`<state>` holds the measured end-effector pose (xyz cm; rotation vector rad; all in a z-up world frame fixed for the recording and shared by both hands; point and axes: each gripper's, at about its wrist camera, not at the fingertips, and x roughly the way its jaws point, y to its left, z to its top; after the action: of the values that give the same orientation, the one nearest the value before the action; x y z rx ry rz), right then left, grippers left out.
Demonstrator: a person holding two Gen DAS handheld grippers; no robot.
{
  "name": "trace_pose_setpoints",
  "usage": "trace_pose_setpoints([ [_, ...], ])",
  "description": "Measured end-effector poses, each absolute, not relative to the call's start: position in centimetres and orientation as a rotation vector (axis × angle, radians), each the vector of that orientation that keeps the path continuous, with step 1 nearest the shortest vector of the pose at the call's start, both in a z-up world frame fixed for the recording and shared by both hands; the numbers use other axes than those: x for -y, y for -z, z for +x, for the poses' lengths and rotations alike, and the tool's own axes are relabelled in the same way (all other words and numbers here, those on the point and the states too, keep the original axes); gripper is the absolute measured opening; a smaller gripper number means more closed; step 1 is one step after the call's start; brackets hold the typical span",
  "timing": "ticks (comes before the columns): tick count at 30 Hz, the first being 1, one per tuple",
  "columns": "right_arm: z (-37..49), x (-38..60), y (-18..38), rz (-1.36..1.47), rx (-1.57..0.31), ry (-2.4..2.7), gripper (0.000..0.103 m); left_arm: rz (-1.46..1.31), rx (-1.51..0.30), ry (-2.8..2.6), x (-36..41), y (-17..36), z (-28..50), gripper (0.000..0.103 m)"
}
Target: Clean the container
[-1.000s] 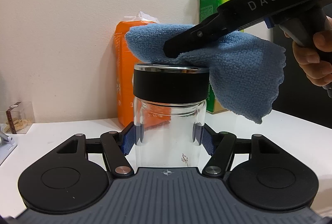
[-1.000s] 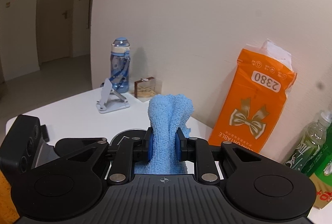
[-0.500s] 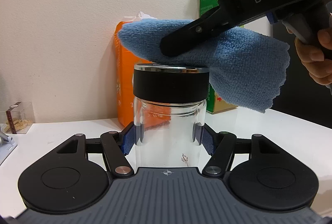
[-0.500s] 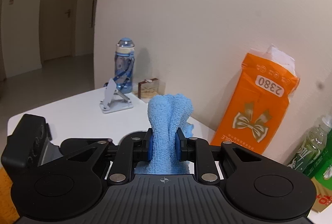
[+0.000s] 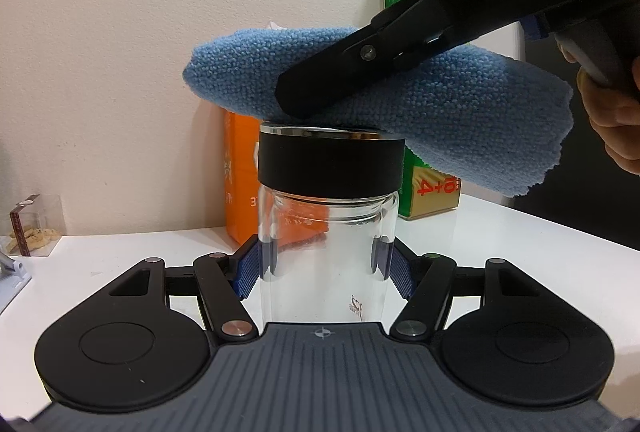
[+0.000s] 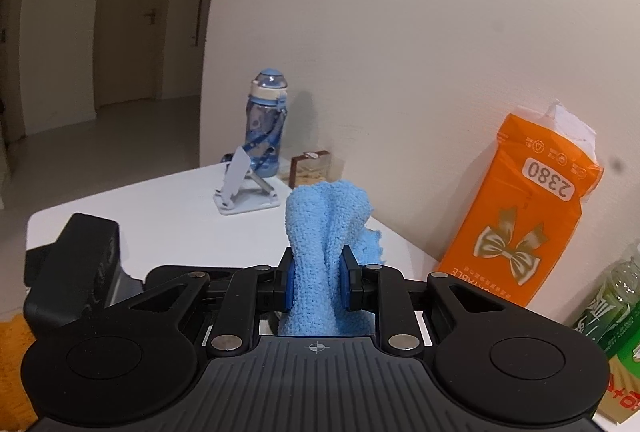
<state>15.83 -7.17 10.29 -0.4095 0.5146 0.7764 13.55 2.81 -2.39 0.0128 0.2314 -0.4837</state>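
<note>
A clear glass jar (image 5: 326,264) with a black lid (image 5: 330,162) stands upright on the white table. My left gripper (image 5: 324,268) is shut on the jar's body, its blue pads on both sides. My right gripper (image 6: 318,282) is shut on a blue microfibre cloth (image 6: 324,232). In the left wrist view the cloth (image 5: 400,100) lies across the top of the lid, with the right gripper's black finger (image 5: 360,68) pressed over it from the right. The lid's top face is hidden under the cloth.
An orange tissue pack (image 6: 516,224) stands against the wall behind the jar, with green drink packs (image 5: 432,188) to its right. A blue water bottle (image 6: 266,124), a phone stand (image 6: 244,188) and a small clear snack box (image 5: 32,228) sit to the left.
The right gripper has carried the cloth left across the lid and flattened it; the cloth's hanging right edge has lifted. The jar and left gripper have stayed put.
</note>
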Motion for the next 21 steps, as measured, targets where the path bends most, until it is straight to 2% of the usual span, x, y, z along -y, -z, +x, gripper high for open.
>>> trace_pose_setpoints([
  [10, 14.5, 8.2, -10.7, -0.387, -0.504, -0.791, 0.019, -0.012, -0.237, 0.493, -2.1, 2.7, 13.5, 0.080],
  [21, 14.4, 13.8, -10.8, -0.199, -0.484, -0.720, 0.019, -0.032, -0.228, 0.492, -1.0, 3.2, 12.9, 0.080],
])
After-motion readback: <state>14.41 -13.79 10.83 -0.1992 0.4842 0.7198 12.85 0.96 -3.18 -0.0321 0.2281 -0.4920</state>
